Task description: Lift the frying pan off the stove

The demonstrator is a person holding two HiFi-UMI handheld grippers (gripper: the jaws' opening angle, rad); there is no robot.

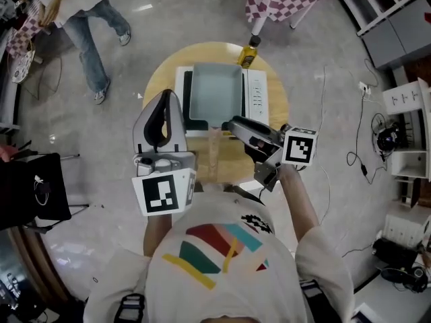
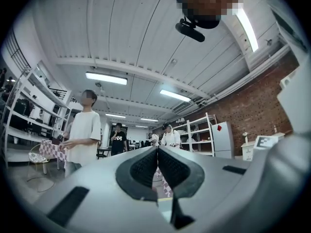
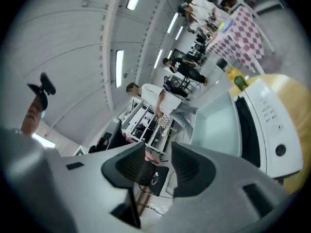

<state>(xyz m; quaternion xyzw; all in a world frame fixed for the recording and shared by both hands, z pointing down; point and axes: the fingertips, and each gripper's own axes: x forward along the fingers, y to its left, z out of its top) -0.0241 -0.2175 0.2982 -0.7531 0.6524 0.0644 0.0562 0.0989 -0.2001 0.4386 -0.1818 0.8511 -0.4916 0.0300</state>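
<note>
frying pan (image 1: 215, 93) on the stove (image 1: 256, 89), handle (image 1: 213, 150) toward me
my left gripper (image 1: 163, 99) is clenched empty, tipped up clear; my right gripper (image 1: 234, 124) hangs released, nothing between its jaws, just beside the wooden handle, likely to take it. beyond, the squarish pale-teal pan lies flat on the white stove.

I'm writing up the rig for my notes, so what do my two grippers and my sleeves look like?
Both the left gripper and the right gripper have smooth grey shells, and their tongs carry black ribbed pads. The left cube and right cube are white with black square markers. You wear a white short-sleeved T-shirt with red, teal and yellow stripes.
</note>
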